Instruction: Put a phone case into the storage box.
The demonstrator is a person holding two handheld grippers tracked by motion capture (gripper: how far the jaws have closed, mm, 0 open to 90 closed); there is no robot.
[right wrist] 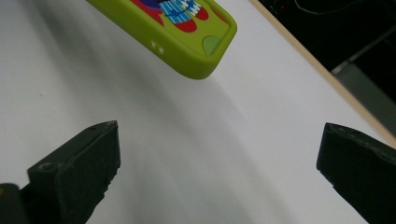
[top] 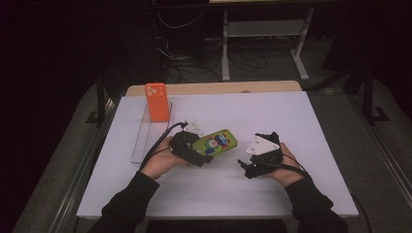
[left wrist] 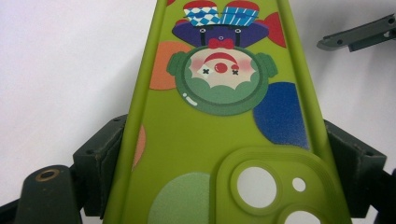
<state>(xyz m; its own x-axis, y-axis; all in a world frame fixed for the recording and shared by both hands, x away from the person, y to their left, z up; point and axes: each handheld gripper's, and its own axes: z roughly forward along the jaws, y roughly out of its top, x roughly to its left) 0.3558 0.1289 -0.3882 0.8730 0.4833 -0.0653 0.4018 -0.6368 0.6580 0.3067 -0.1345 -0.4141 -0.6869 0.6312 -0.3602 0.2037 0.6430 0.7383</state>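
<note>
Above white table (top: pixel 291 121): left hand-held gripper (top: pixel 197 150) level, pinching green phone case (top: pixel 216 141); right hand-held gripper (top: pixel 245 167) spread.

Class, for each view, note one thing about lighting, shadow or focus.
High view: bright white table, dark room behind. Left gripper view: green phone case sharp at the clown, softer at the bottom edge. Right gripper view: case casts a soft shadow; near tongs slightly blurred.

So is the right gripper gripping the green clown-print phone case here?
No: the right gripper has its jaws wide apart over bare table, with the green clown-print phone case ahead of them.
</note>
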